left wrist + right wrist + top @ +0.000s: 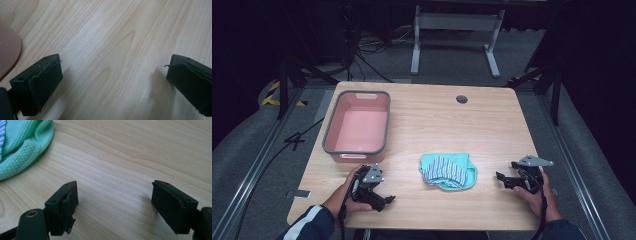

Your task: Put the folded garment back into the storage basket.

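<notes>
Green cloth bundle (448, 171) sits mid-table between both wide-spread, empty grippers, left gripper (384, 201) and right gripper (503, 179), so best come in low from the right, pinching a thick fold.

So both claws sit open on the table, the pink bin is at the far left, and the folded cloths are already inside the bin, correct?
Not quite. The folded cloths are not inside the pink bin; the high view shows them lying on the table, between the left claw and the right claw. The rest holds: both claws are open and the bin is at the far left.
</notes>
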`<action>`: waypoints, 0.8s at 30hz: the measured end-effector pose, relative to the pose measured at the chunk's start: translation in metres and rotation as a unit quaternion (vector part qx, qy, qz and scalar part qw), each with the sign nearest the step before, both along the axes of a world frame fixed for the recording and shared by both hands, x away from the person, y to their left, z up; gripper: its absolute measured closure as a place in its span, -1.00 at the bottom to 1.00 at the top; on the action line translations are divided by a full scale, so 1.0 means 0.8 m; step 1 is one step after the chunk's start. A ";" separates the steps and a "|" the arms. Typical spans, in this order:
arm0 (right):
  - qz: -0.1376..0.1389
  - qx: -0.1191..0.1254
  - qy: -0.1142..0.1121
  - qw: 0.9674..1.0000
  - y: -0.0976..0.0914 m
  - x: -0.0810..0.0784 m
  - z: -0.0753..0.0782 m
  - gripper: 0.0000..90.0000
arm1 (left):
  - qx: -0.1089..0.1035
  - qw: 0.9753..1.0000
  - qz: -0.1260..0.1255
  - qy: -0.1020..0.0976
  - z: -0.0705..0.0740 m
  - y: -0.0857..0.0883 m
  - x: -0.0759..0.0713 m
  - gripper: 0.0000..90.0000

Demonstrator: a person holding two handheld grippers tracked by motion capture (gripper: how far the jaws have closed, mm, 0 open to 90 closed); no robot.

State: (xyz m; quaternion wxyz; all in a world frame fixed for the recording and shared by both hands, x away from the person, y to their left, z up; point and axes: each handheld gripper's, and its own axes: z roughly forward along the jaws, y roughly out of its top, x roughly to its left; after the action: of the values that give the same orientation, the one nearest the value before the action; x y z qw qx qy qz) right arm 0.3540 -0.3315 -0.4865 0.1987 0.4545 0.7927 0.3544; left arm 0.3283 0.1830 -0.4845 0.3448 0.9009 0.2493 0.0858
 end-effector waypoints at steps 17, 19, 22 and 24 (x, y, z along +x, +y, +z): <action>-0.011 0.000 0.003 1.000 0.000 -0.001 0.000 -0.59 | 0.020 1.000 0.012 0.009 0.009 -0.006 -0.002 -0.83; -0.015 -0.005 0.001 1.000 0.000 -0.002 0.000 -0.61 | 0.011 1.000 0.024 -0.007 0.013 -0.013 -0.002 -0.54; -0.021 -0.003 0.003 1.000 0.000 -0.003 0.000 -0.62 | -0.016 1.000 0.012 -0.017 0.020 -0.024 -0.003 -0.52; -0.022 -0.002 0.004 1.000 0.000 -0.003 0.000 -0.62 | -0.012 1.000 0.005 -0.014 0.021 -0.031 -0.003 -0.51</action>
State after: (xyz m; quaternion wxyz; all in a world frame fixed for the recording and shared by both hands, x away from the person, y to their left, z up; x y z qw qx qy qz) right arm 0.3516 -0.3311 -0.4865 0.2041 0.4729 0.7839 0.3466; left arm 0.3260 0.1581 -0.4673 0.3582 0.8944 0.2499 0.0967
